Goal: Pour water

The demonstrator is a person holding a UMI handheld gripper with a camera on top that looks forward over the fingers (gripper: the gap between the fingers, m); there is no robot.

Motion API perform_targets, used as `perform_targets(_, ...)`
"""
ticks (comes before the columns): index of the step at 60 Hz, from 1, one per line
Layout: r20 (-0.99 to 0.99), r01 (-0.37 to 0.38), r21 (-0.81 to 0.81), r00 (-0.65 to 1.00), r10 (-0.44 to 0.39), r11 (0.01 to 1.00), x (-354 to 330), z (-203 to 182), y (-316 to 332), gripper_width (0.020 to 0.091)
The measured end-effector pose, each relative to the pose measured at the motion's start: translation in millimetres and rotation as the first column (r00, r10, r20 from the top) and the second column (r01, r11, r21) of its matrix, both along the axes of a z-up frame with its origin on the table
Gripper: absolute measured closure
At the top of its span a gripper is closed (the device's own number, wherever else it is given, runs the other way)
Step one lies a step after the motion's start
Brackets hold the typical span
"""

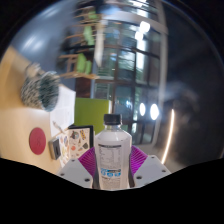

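Gripper (112,166) fingers, faced with magenta pads (88,158), pinched a clear plastic water bottle (112,150) with white cap and pale printed label; the bottle stood upright between them. Beyond lay a pale tabletop (25,120) bearing a red disc (38,140) and a green panel (93,112).

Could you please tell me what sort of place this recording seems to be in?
Probably an office or lounge: tall windows beyond, a green cabinet and a potted plant on a table. The claw holds a water bottle.
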State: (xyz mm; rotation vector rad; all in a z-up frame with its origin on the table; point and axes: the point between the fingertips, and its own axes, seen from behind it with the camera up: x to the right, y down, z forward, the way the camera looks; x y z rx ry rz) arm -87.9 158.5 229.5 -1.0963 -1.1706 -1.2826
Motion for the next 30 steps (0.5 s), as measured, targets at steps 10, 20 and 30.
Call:
perform_targets(10, 0.545, -0.027, -0.038, 0.838, 0.043, 0.999, -46.4, -48.4, 16.6, 0.07)
perform_targets(20, 0.632, -0.009, -0.058, 0.774, 0.044, 0.998, -48.4, -67.1, 13.0, 0.0701)
perform_targets(30, 0.619, -0.015, -0.048, 0.784, 0.041, 0.999, -44.7, -54.6, -11.4, 0.0701)
